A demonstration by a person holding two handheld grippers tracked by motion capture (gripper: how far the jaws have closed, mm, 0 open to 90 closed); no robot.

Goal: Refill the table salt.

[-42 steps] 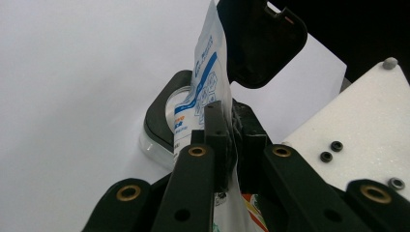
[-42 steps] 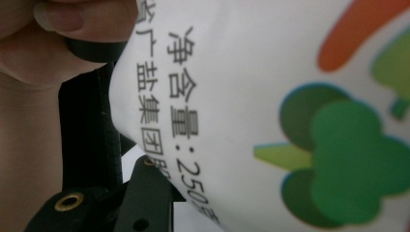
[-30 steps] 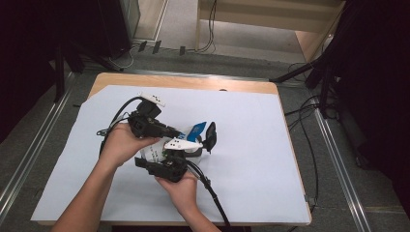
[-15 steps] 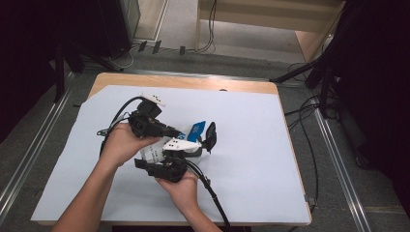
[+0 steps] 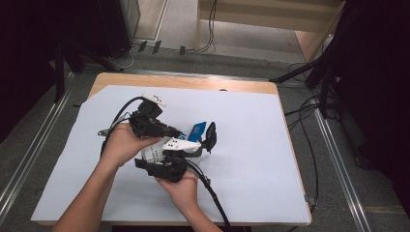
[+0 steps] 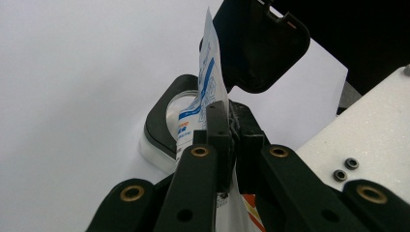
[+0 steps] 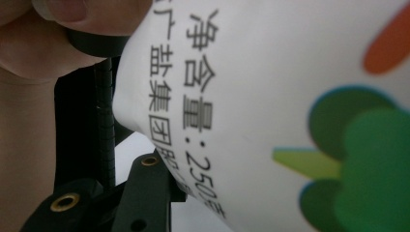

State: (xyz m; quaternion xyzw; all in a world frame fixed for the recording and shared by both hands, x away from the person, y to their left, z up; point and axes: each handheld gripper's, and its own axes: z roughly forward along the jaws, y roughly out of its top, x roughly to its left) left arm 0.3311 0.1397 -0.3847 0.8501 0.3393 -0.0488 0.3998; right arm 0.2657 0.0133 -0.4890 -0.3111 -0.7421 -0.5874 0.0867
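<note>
A white bag with a blue top (image 5: 195,130) and printed text (image 7: 270,96) is held between both grippers over the white sheet. My left gripper (image 5: 180,133) is shut on the bag's flat top edge (image 6: 208,77), its jaws pinched together (image 6: 231,121). My right gripper (image 5: 189,151) is shut on the bag's bulging white body from the near side; one black finger (image 7: 145,186) shows under the bag. Just beyond the bag stands a clear container with a black rim (image 6: 164,121), and its black hinged lid (image 6: 261,43) (image 5: 211,135) stands open.
A white sheet (image 5: 261,159) covers the wooden table (image 5: 193,83). Black cables trail from both grippers toward the person (image 5: 212,198). More cables and metal rails (image 5: 333,159) run along the floor to the right, and dark stands sit behind the table.
</note>
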